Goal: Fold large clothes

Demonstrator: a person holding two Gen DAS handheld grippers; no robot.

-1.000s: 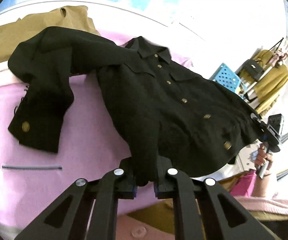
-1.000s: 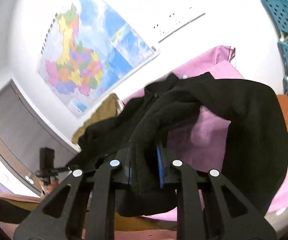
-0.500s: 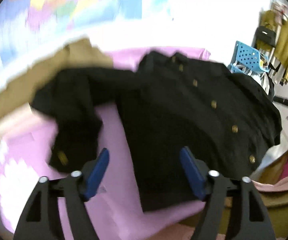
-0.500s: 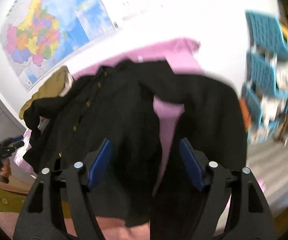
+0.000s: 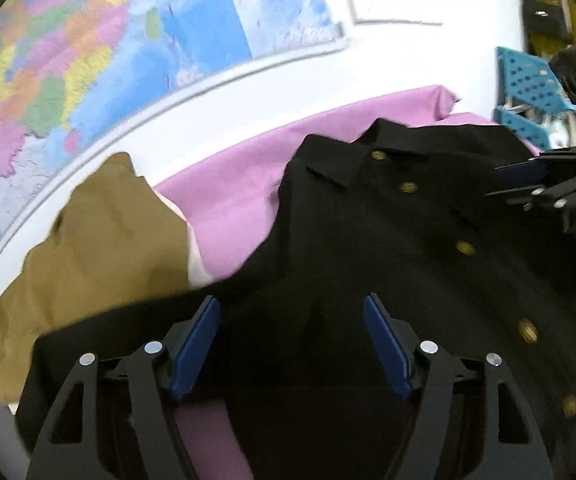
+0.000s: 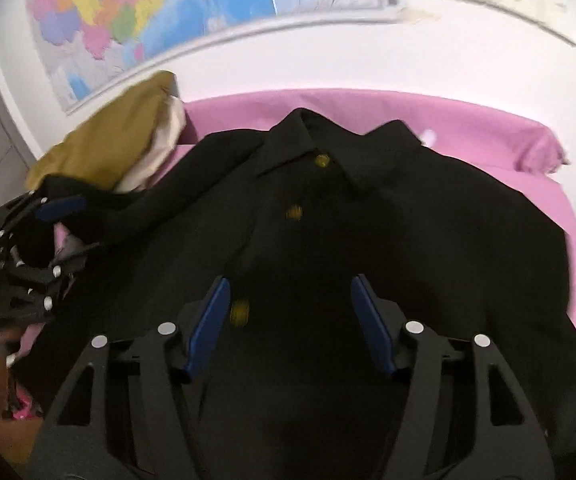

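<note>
The black shirt (image 6: 368, 240) lies spread over the pink surface (image 6: 468, 116), collar toward the upper middle of the frame, its lower hem cut off behind the tools. The left tool (image 5: 292, 340) and right tool (image 6: 288, 312) are spread and have just been closing a little, pinching nothing. A tan garment (image 5: 99, 232) at left is blurred.

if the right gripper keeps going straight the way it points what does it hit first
Most likely the black shirt: the right gripper, jaws open and just closing slightly with nothing pinched, points down at the shirt's button front. Depth is unclear.
</note>
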